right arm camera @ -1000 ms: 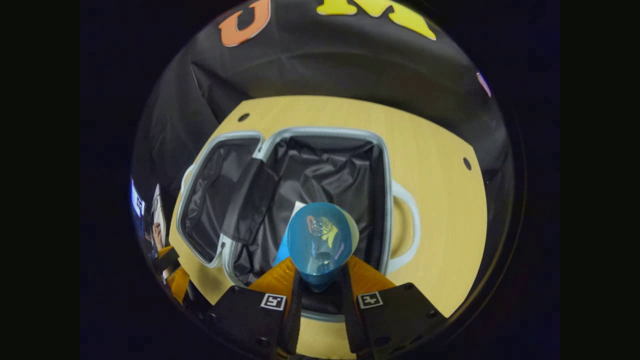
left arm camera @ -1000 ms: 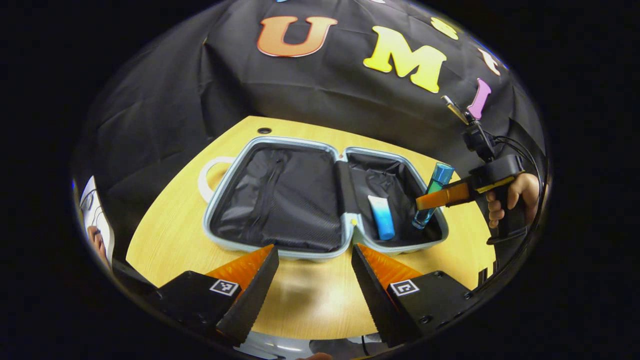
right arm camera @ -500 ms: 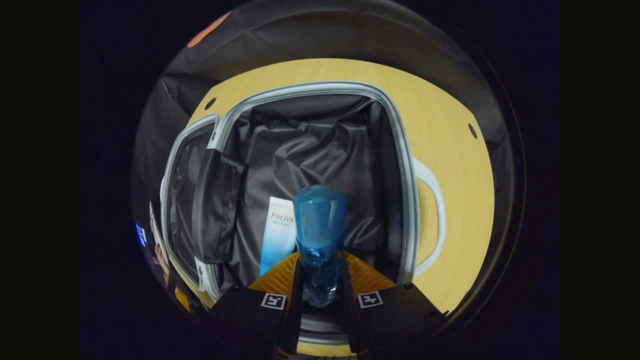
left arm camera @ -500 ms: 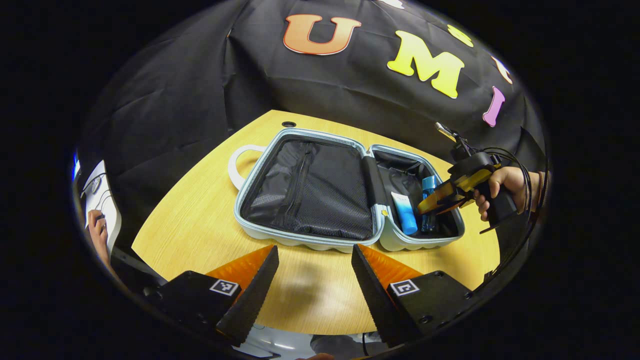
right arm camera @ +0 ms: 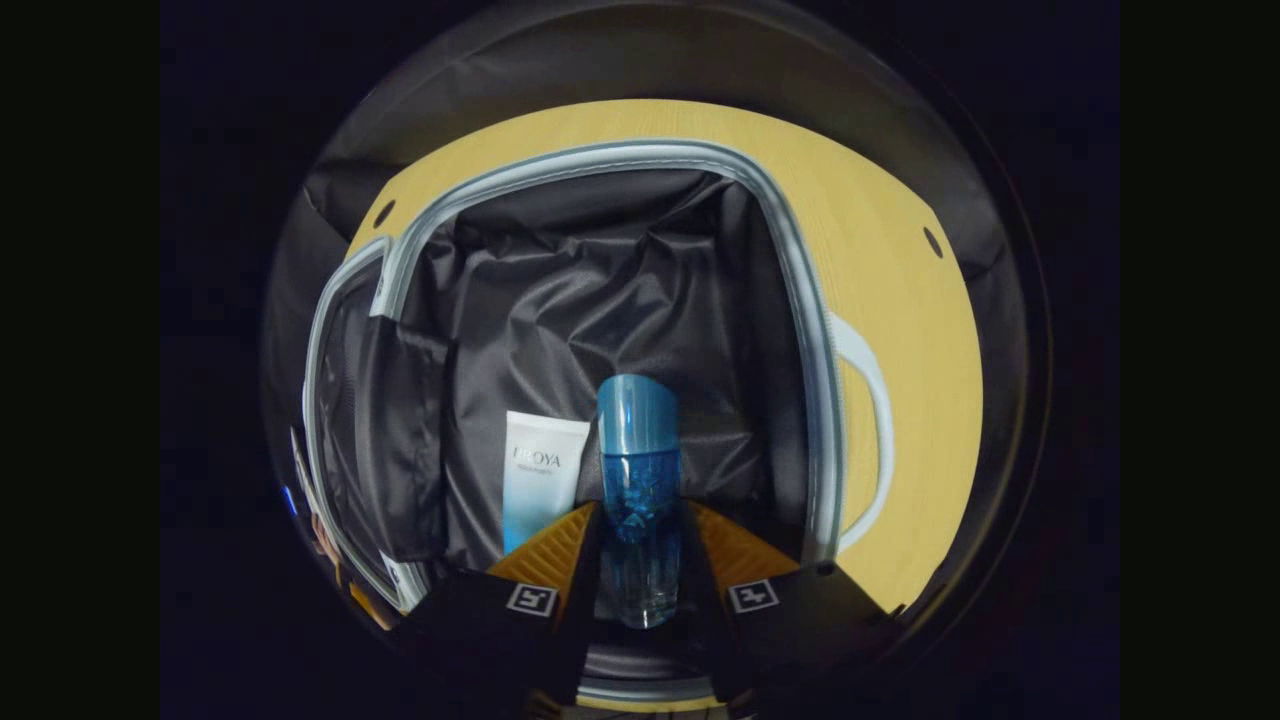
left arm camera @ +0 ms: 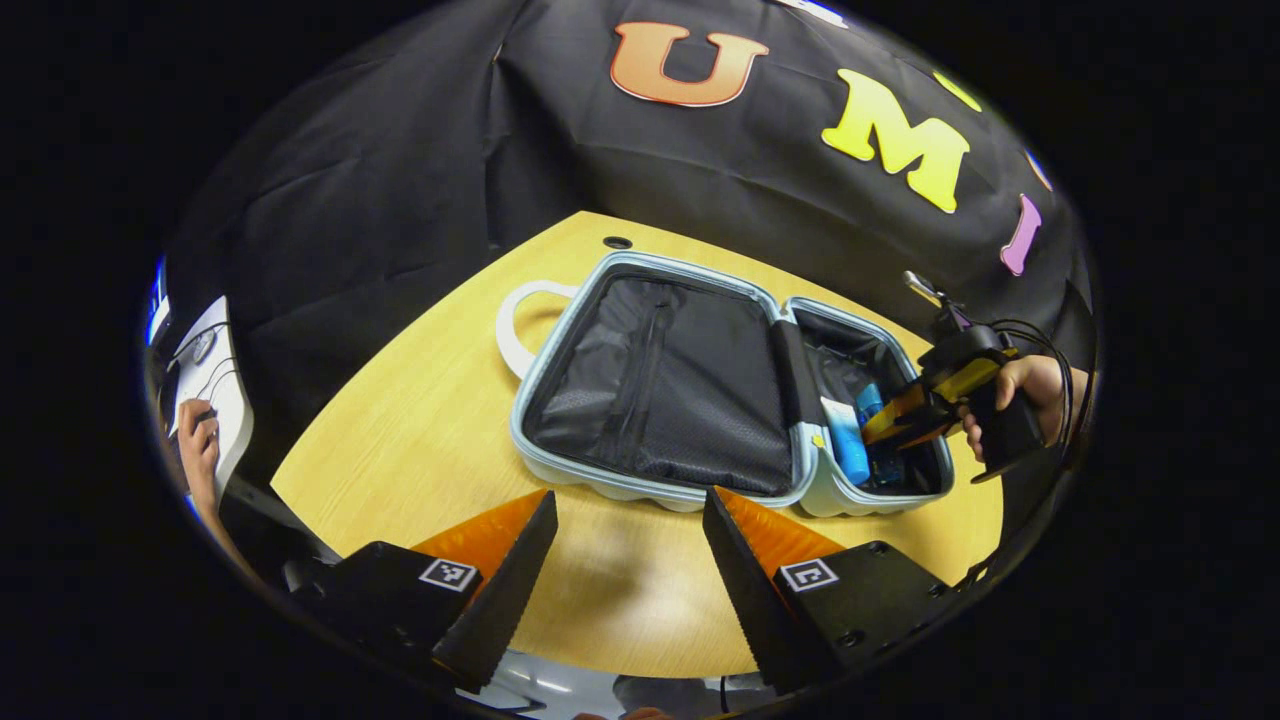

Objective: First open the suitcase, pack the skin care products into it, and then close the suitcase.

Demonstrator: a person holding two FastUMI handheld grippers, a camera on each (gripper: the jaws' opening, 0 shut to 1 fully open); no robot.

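**Inspector:** While the right gripper (right arm camera: 640, 560) has its jaws closed on the clear blue bottle with the blue cap (right arm camera: 638, 480), state where that bottle lies.

**Assistant:** Inside the right-hand half of the open pale-blue hard-shell suitcase (left arm camera: 640, 488), low over the crumpled black lining (right arm camera: 600, 290). Its long axis runs straight out along the jaws, cap pointing away from the hand, base between the fingers. Whether it already rests on the lining I cannot tell.

**Inspector:** What sits beside it?

**Assistant:** A white-to-blue squeeze tube (right arm camera: 538, 475), just beside the bottle on its left in the right gripper view, lying parallel to it. In the left gripper view the same tube (left arm camera: 846, 446) and bottle (left arm camera: 872, 402) lie side by side in that half.

**Inspector:** Obstructions?

**Assistant:** The tube is the near one; the jaws would need to part without nudging it. On the other side the suitcase wall and its white handle (right arm camera: 872, 430) stand farther off. A black divider flap (right arm camera: 405, 440) hangs between the two halves, clear of the bottle.

**Inspector:** And the other hand?

**Assistant:** The left gripper (left arm camera: 628, 560) hovers over the yellow wooden desk (left arm camera: 400, 440) in front of the suitcase, jaws wide and holding nothing, well apart from the bottle. The right is plainly the nearer.

**Inspector:** Judgement?

**Assistant:** Packing looks close to done for this item; release is likely next, and closing the lid has not begun. A person's hand (left arm camera: 198, 448) shows at the far left edge, away from the work.
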